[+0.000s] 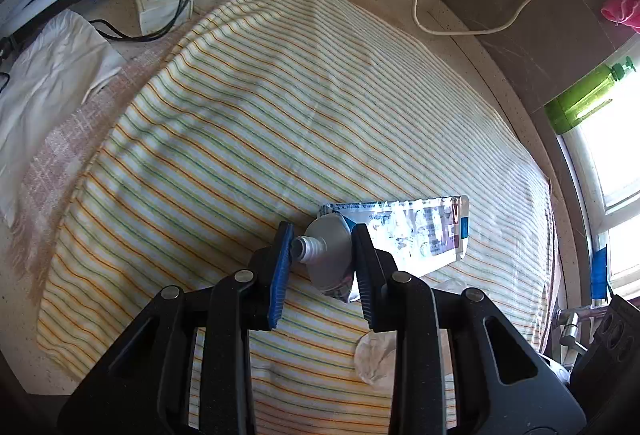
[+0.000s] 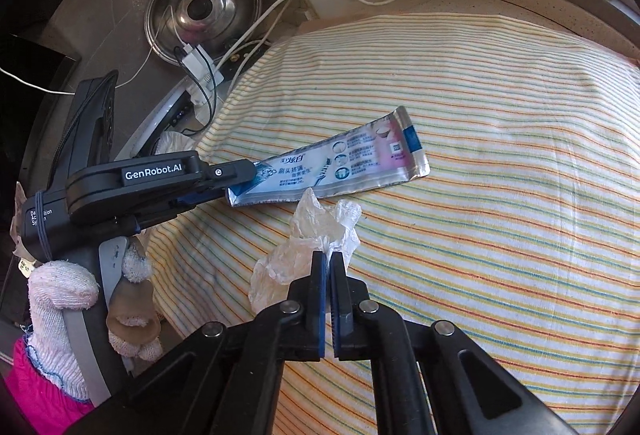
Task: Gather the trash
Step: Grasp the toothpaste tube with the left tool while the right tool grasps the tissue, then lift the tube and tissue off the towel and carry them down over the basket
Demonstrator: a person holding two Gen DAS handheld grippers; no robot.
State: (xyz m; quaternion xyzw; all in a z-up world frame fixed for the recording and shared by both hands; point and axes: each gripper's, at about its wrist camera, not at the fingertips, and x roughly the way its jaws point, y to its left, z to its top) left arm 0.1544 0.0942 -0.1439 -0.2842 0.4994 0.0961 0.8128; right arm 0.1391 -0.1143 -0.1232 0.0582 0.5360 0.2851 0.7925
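- Step in hand: pick-up. Both pieces of trash look gripped; neither is binned yet, and no bin shows in either view.
- Left gripper [image 1: 322, 255]: jaws clenched on the shoulder end of the toothpaste tube [image 1: 400, 235], near the open nozzle, cap missing. The tube's tail lies on or just over the striped cloth [image 1: 240, 115]; cannot tell which.
- Right gripper [image 2: 329, 275]: jaws pinched tight on the crumpled plastic film [image 2: 316, 235], which sticks up above the blue pads.
- Next move, my guess: lift both clear of the cloth and carry them to a bin. The thin film could slip out, so keep the pinch firm.
- Tube: flattened foil laminate, shiny, creased, printed, squeezed nearly empty.
- Film: clear, thin, wrinkled, floppy.
- Cloth: soft woven, fine orange-green-blue stripes, draped over the worktop [image 1: 460, 15], speckled stone look.
- Gloved hand [image 2: 80, 295], knit white glove, holds the left gripper's handle.
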